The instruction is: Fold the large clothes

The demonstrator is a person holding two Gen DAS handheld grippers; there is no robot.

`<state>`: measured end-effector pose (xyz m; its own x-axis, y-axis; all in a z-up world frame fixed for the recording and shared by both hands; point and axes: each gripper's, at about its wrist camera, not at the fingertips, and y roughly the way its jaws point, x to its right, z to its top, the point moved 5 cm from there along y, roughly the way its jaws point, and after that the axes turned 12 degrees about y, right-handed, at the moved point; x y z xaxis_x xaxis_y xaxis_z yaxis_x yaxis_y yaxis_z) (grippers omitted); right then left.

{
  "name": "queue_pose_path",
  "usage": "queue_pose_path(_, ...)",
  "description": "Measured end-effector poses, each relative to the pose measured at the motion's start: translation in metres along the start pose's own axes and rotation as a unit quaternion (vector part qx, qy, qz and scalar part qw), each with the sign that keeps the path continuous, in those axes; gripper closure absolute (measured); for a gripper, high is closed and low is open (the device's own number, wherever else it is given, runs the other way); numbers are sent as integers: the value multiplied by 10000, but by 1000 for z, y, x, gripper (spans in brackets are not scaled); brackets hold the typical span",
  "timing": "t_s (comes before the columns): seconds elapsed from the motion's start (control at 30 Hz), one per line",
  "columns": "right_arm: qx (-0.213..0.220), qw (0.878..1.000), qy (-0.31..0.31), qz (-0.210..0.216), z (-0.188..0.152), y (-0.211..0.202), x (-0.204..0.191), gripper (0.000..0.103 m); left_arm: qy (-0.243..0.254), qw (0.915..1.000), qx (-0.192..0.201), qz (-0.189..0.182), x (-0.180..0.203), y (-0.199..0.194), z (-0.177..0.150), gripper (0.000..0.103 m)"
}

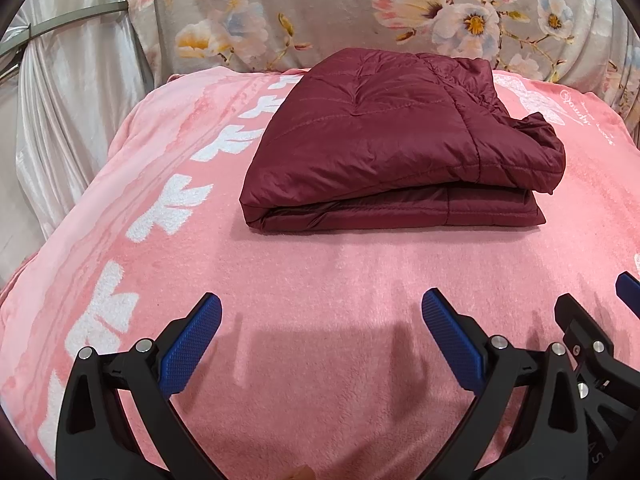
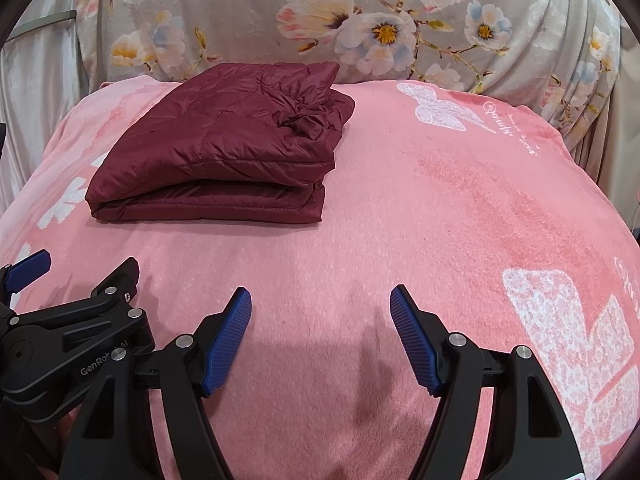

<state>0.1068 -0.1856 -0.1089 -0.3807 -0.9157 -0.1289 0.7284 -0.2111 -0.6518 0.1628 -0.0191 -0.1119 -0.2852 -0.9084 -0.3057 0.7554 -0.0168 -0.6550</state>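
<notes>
left tool (image 1: 320, 312) released | right tool (image 2: 320, 304) released | folded jacket (image 1: 396, 144) apart; sleeves hidden

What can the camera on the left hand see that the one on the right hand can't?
Only the left view shows the row of white prints down the blanket's left edge. Only the right view shows the big white butterfly print at the blanket's right side. Both share the folded maroon jacket on the pink blanket, the floral cloth behind, and open, empty left tongs and right tongs.
</notes>
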Motion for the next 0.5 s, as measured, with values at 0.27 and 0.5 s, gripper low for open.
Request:
queue_pose_path(0.27, 36, 10000, -21, -10, 0, -2, -1, 33, 5, 10000, 25, -8, 0, -1, 0, 5)
queue_pose_path(0.5, 56, 10000, -10, -8, 1, -3, -1, 33, 10, 10000, 55, -27, 1, -3, 1, 5)
